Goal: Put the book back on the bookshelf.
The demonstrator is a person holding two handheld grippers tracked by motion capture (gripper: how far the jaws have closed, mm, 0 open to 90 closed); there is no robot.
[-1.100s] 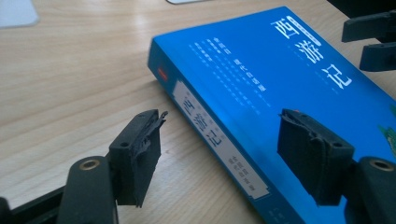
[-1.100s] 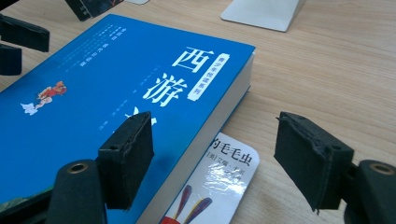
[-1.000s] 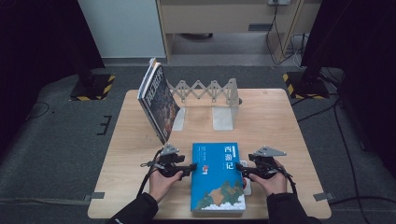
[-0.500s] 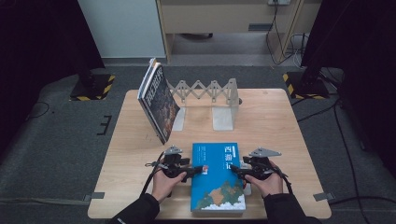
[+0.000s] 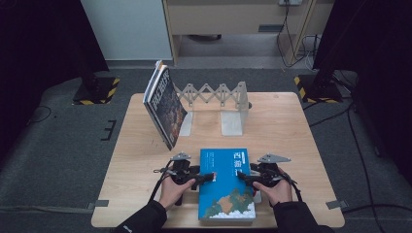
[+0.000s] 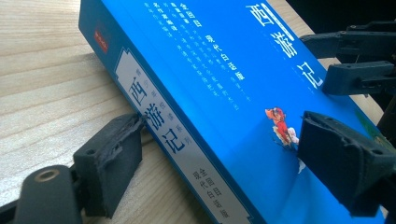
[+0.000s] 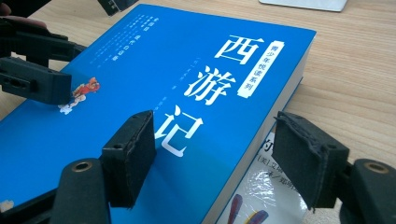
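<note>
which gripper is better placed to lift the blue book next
Probably the right gripper: its jaws straddle the blue book's page edge, one over the cover, one beside it. The left gripper has just been opening at the spine.

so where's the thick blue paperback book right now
In the high view the thick blue paperback book lies flat at the near middle of the light wooden table, between the left gripper and right gripper.

Blue book [image 5: 227, 187] lies flat on the table [image 5: 291, 131]; left gripper [image 5: 206, 177] and right gripper [image 5: 243, 176] flank it.
</note>
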